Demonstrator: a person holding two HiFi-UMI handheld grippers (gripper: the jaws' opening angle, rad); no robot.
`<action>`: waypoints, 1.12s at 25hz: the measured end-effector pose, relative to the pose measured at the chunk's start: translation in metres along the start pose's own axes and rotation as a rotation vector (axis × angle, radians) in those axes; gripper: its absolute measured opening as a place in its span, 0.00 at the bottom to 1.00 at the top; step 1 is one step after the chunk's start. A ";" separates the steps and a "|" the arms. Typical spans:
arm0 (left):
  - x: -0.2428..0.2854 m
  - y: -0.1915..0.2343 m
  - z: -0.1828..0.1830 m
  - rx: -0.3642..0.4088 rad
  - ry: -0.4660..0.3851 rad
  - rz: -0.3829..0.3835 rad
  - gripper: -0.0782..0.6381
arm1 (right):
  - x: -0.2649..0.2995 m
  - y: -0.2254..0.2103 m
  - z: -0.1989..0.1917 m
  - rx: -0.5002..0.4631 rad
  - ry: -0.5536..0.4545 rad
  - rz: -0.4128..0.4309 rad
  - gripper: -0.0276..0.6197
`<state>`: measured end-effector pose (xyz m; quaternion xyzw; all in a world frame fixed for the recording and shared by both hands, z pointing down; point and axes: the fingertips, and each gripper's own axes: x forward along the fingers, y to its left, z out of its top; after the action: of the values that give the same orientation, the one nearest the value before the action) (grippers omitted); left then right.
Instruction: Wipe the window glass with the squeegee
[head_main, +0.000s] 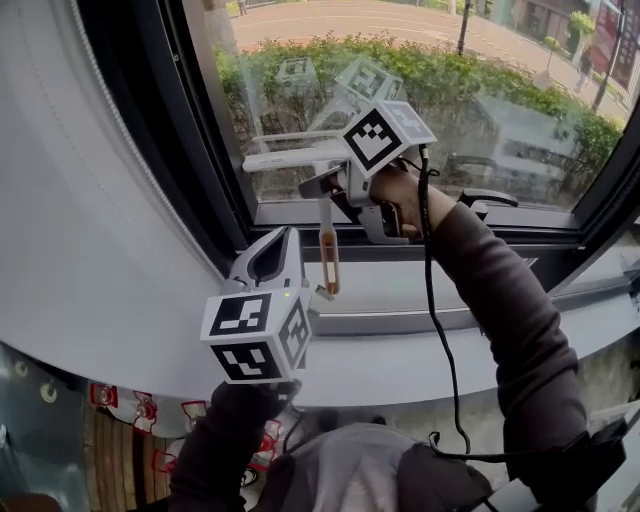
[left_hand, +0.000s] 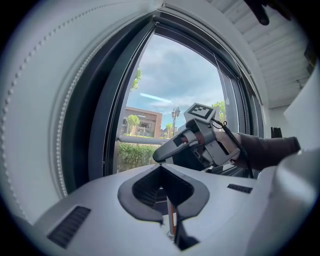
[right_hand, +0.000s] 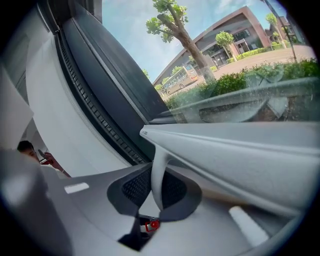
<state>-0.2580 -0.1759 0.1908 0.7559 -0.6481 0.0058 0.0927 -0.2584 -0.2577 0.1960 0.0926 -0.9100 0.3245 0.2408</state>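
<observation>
There is one white plastic squeegee with an orange-brown slotted handle end (head_main: 285, 160). Its long blade lies level against the lower part of the clear window glass (head_main: 500, 90), just above the dark bottom frame, and the handle end hangs down toward the pale grey sill (head_main: 400, 290).

There are two tools, each with one marker cube. The right tool (head_main: 322, 185) is clamped on the squeegee's narrow white neck, with both dark pads pressing on it. The right hand (head_main: 395, 205) wraps around the grip, and the dark-sleeved forearm reaches up from the lower right. One black cable (head_main: 432, 300) trails along that forearm.

The left tool (head_main: 290, 238) sits lower, just beside the hanging handle end, pointing toward the window. Its jaw tips meet and it holds nothing.
</observation>
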 end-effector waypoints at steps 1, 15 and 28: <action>0.000 -0.001 -0.001 -0.002 0.005 -0.003 0.11 | 0.002 -0.002 -0.002 0.007 0.004 0.003 0.08; 0.002 -0.008 -0.009 -0.029 0.038 -0.021 0.11 | 0.019 -0.030 -0.028 0.099 0.071 0.005 0.08; -0.002 -0.009 -0.019 -0.051 0.050 -0.050 0.11 | 0.025 -0.029 -0.046 0.165 0.169 -0.001 0.08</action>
<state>-0.2469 -0.1700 0.2084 0.7688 -0.6266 0.0058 0.1279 -0.2537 -0.2510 0.2550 0.0848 -0.8567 0.4047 0.3082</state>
